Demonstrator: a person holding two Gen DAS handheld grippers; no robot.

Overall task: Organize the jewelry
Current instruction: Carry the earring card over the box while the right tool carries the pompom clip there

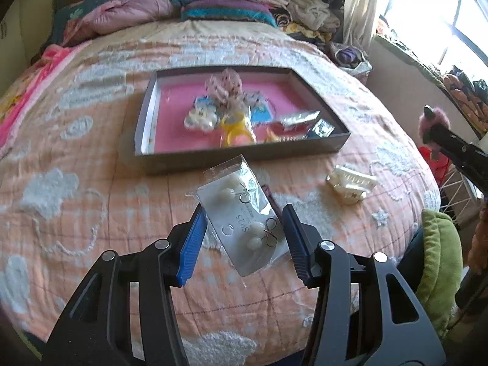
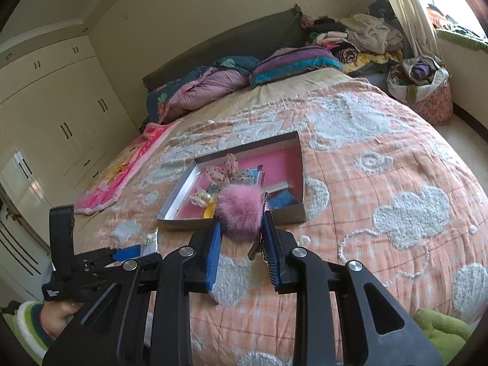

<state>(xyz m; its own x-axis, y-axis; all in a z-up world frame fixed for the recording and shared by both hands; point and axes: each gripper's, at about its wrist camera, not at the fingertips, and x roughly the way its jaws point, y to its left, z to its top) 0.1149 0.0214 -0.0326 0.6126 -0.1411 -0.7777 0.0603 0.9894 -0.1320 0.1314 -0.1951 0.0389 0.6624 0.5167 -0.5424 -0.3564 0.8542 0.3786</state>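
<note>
The contents of the tray (image 1: pixel 143 128) are blurred in the left wrist view; single pieces cannot be told apart. At 3 o'clock the right gripper (image 1: pixel 433 128) is cut off by the frame edge. In the right wrist view the tray's near items are hidden behind the pink pompom clip (image 2: pixel 241 213).

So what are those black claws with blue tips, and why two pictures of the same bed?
They are two hand-held grippers a person carries, each with a camera looking along its fingers; no robot. One picture comes from the left gripper, which pinches a clear packet of earrings. The other comes from the right gripper, shut on a pink pompom clip. On the bedspread lie an open box of trinkets and a cream hair claw.
</note>
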